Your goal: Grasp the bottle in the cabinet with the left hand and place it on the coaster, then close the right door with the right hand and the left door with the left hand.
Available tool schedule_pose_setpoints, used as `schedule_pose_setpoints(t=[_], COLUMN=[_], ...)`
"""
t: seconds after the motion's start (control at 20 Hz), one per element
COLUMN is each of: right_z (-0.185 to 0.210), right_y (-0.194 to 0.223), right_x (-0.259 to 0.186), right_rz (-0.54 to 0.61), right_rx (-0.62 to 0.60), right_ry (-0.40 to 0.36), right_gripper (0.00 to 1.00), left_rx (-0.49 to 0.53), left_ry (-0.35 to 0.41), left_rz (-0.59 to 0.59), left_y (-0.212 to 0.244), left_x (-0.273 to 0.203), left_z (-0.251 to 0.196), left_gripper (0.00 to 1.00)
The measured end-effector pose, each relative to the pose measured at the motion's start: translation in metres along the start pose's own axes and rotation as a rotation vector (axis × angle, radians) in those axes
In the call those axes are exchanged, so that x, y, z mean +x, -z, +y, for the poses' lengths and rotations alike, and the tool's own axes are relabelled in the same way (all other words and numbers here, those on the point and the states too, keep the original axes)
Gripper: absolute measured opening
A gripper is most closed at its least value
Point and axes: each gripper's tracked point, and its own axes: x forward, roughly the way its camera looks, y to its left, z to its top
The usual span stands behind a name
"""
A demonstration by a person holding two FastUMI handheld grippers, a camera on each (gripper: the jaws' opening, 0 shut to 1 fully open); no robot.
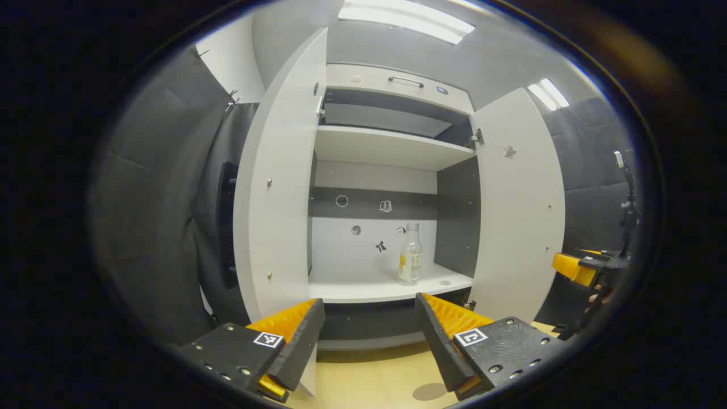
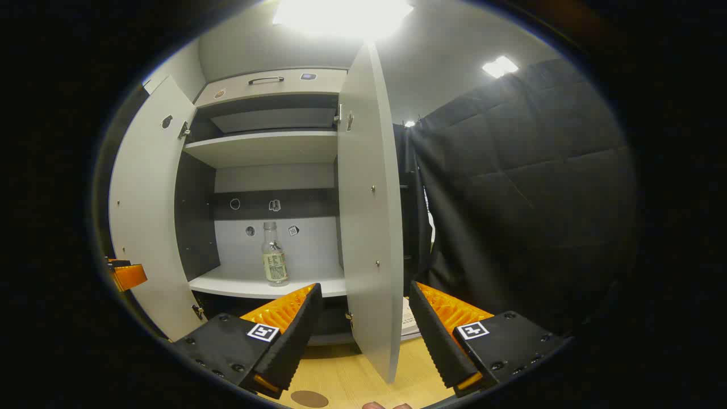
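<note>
dark padded booth walls close round a pale wooden table (image 1: 369, 369). the clear glass bottle (image 1: 410, 254) stands upright on the cabinet's lower shelf (image 1: 363, 287), both smooth grey doors swung wide. left gripper (image 1: 369, 335) and right gripper (image 2: 363, 329) spread, empty, well short of it.

1. The left gripper (image 1: 369, 335) is held level, pointing forward, its two fingers spread wide apart — nothing between them.
2. The right gripper (image 2: 360, 335) is posed likewise, level and forward, jaws wide apart and empty.
3. In the left gripper view the right gripper shows far off to the right, at about finger height, with a bit of the hand (image 1: 599, 295) holding it — its jaw state cannot be told from there.
</note>
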Motion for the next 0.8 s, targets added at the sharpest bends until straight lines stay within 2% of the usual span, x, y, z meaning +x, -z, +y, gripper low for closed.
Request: schedule_pose_setpoints(t=[0.05,0.15,0.2,0.25,0.3,0.35,0.4,0.45,0.6,0.8], right_z=[0.000,0.001,0.002,0.003,0.003,0.003,0.001,-0.001,-0.009,-0.027], right_y=[0.001,0.001,0.001,0.001,0.002,0.001,0.001,0.000,0.000,-0.003], right_x=[0.000,0.000,0.001,0.001,0.001,0.001,0.002,0.001,-0.001,-0.005], right_rz=[0.004,0.009,0.011,0.013,0.016,0.018,0.020,0.022,0.037,0.043], right_rx=[-0.003,-0.004,-0.001,0.001,0.002,0.001,-0.002,-0.006,-0.019,-0.032], right_ry=[0.000,-0.001,-0.002,-0.002,-0.003,-0.001,0.005,0.011,0.024,0.062], right_gripper=[0.97,0.97,0.98,0.98,0.98,0.98,0.97,0.97,0.97,0.97], left_rx=[-0.004,-0.009,-0.010,-0.005,0.019,0.050,0.074,0.084,0.082,0.060], left_ry=[-0.003,-0.010,-0.013,-0.017,-0.022,-0.024,-0.017,-0.006,0.052,0.079], left_rz=[0.000,0.012,0.020,0.028,0.032,0.024,0.015,0.010,0.005,0.013], left_y=[0.002,0.008,0.012,0.014,0.015,0.013,0.011,0.012,0.015,0.020], left_x=[0.000,0.001,0.001,0.001,0.001,0.001,0.002,0.004,0.016,0.034], left_z=[0.002,0.003,0.005,0.005,0.007,0.007,0.004,-0.001,-0.019,-0.035], left_gripper=[1.00,1.00,0.93,0.93,1.00,1.00,1.00,0.93,0.93,0.93])
